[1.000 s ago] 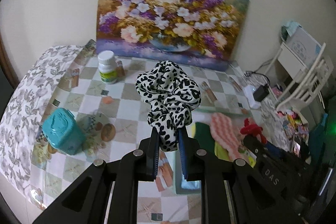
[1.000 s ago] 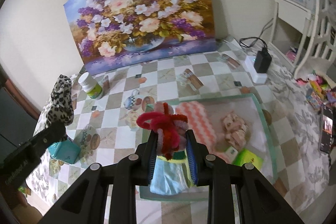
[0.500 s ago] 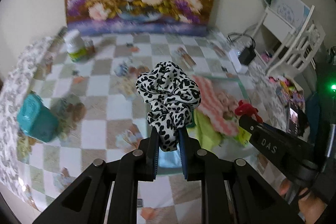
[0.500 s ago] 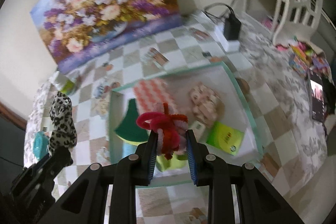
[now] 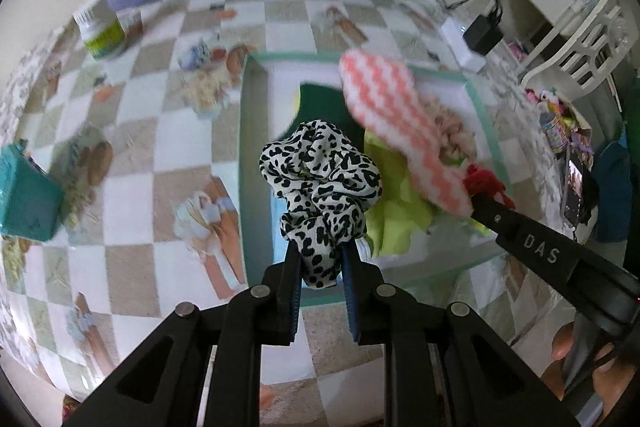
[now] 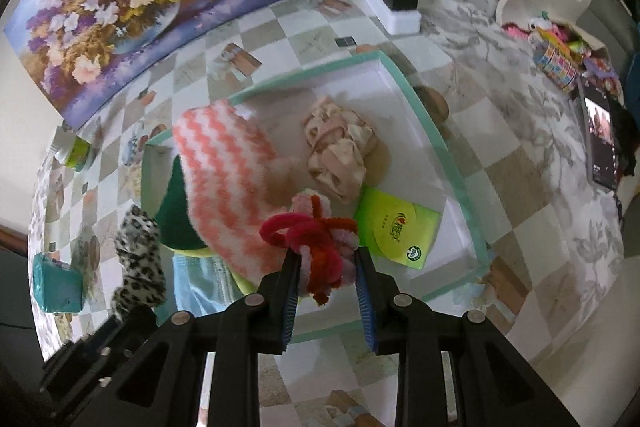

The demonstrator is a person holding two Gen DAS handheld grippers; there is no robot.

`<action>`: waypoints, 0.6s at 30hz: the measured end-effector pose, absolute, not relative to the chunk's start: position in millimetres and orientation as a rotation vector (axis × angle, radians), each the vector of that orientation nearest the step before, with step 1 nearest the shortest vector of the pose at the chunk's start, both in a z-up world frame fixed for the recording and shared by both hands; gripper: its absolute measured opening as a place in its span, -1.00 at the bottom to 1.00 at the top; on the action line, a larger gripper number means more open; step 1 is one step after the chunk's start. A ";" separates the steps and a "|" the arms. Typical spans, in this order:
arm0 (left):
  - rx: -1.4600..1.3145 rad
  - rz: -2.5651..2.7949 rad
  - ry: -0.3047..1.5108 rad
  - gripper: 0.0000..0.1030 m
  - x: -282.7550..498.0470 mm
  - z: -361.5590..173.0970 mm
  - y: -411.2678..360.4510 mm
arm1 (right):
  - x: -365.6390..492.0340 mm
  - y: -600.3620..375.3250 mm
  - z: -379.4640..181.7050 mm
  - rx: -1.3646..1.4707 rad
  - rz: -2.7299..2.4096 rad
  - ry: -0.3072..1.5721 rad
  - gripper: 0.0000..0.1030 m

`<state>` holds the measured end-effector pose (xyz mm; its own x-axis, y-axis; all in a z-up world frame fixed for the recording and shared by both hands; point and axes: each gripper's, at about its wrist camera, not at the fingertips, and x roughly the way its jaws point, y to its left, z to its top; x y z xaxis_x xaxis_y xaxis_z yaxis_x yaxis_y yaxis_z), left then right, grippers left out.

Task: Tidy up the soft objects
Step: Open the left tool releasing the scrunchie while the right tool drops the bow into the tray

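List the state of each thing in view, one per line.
Left gripper: shut on leopard scrunchie, above the tray.
Right gripper: shut on red and pink pipe-cleaner toy.
Tray: open, partly filled.
White bottle: capped, upright.
Teal tin: lidded.

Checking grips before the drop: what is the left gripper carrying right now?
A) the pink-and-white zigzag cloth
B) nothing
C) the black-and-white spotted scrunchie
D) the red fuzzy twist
C: the black-and-white spotted scrunchie is pinched between the left gripper pads, above the tray.
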<state>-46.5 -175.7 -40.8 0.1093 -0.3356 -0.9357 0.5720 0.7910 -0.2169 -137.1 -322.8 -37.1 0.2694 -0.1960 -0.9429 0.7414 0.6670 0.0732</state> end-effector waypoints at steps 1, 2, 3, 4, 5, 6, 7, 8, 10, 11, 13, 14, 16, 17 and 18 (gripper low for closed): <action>0.217 -0.672 1.317 -0.62 -45.8 -44.7 -176.7 | -137.2 -324.2 -40.5 0.583 -0.683 1.141 -0.42; 0.214 -0.669 1.339 -0.62 -45.1 -50.1 -177.6 | -137.4 -325.9 -45.5 0.592 -0.686 1.156 -0.43; 0.213 -0.668 1.350 -0.62 -44.7 -53.4 -178.3 | -137.5 -327.5 -50.3 0.600 -0.688 1.170 -0.43; 0.212 -0.667 1.362 -0.62 -44.2 -56.6 -179.2 | -137.8 -329.2 -55.2 0.609 -0.688 1.182 -0.43; 0.211 -0.665 1.372 -0.62 -44.0 -59.5 -179.9 | -138.1 -331.1 -60.8 0.621 -0.688 1.198 -0.43; 0.213 -0.661 1.379 -0.62 -43.9 -61.9 -180.7 | -138.3 -332.7 -64.7 0.630 -0.689 1.209 -0.43; 0.215 -0.658 1.383 -0.61 -43.8 -63.4 -181.3 | -138.6 -333.9 -68.5 0.639 -0.689 1.219 -0.43; 0.218 -0.655 1.387 -0.60 -43.7 -65.0 -181.9 | -139.0 -334.9 -72.5 0.648 -0.689 1.230 -0.43; 0.220 -0.652 1.398 -0.52 -43.3 -67.6 -183.5 | -139.9 -335.9 -78.2 0.657 -0.689 1.248 -0.40; 0.222 -0.651 1.403 -0.46 -43.5 -69.0 -184.3 | -140.4 -336.5 -80.6 0.662 -0.691 1.256 -0.39; 0.226 -0.651 1.407 -0.36 -42.8 -70.3 -186.4 | -141.1 -337.2 -83.4 0.668 -0.692 1.267 -0.31; 0.225 -0.650 1.408 -0.28 -42.7 -70.6 -186.7 | -141.8 -337.3 -84.3 0.669 -0.694 1.269 -0.26; 0.222 -0.645 1.413 -0.15 -42.1 -70.5 -186.3 | -143.4 -337.2 -84.7 0.666 -0.704 1.272 -0.03; 0.222 -0.642 1.413 -0.12 -41.4 -69.8 -187.7 | -143.8 -337.4 -84.5 0.664 -0.709 1.271 0.00; 0.222 -0.639 1.410 -0.10 -40.9 -68.7 -188.7 | -144.5 -337.5 -84.0 0.663 -0.713 1.269 0.05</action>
<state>-40.9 -188.7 -68.7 0.0270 -0.2817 -0.9591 0.5356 0.8142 -0.2240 -144.5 -337.5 -84.0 0.1485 -0.1072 -0.9831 0.7837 0.6191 0.0508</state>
